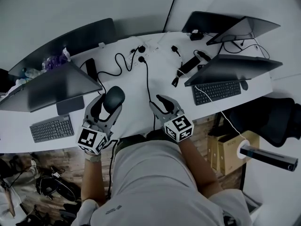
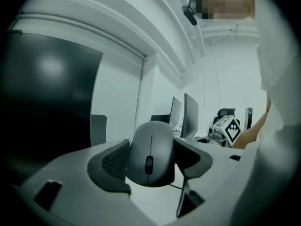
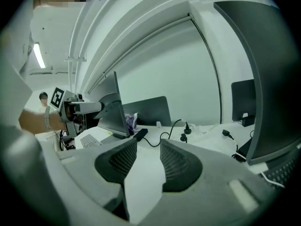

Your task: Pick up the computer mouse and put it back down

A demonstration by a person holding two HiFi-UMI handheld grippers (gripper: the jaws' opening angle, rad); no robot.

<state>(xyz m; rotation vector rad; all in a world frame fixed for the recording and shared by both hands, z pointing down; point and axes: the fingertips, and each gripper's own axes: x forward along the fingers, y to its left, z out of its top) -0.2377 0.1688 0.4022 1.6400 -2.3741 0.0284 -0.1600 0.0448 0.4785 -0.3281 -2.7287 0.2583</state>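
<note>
A dark grey computer mouse [image 1: 115, 97] [image 2: 150, 149] sits between the jaws of my left gripper [image 1: 111, 105] [image 2: 151, 158], which is shut on its two sides. The mouse's wheel faces the left gripper's camera and its thin cable trails below it. Whether the mouse touches the white desk [image 1: 136, 91] I cannot tell. My right gripper [image 1: 162, 102] [image 3: 148, 159] hovers over the desk's front edge, right of the mouse. Its jaws stand open by a narrow gap with nothing between them.
A monitor [image 1: 51, 88] and keyboard [image 1: 51, 128] stand at the left; another monitor [image 1: 233, 67] and keyboard [image 1: 217, 91] at the right. Black cables and plugs [image 1: 141, 53] lie across the desk's middle and back. An office chair [image 1: 277, 119] and a cardboard box [image 1: 233, 149] are at the right.
</note>
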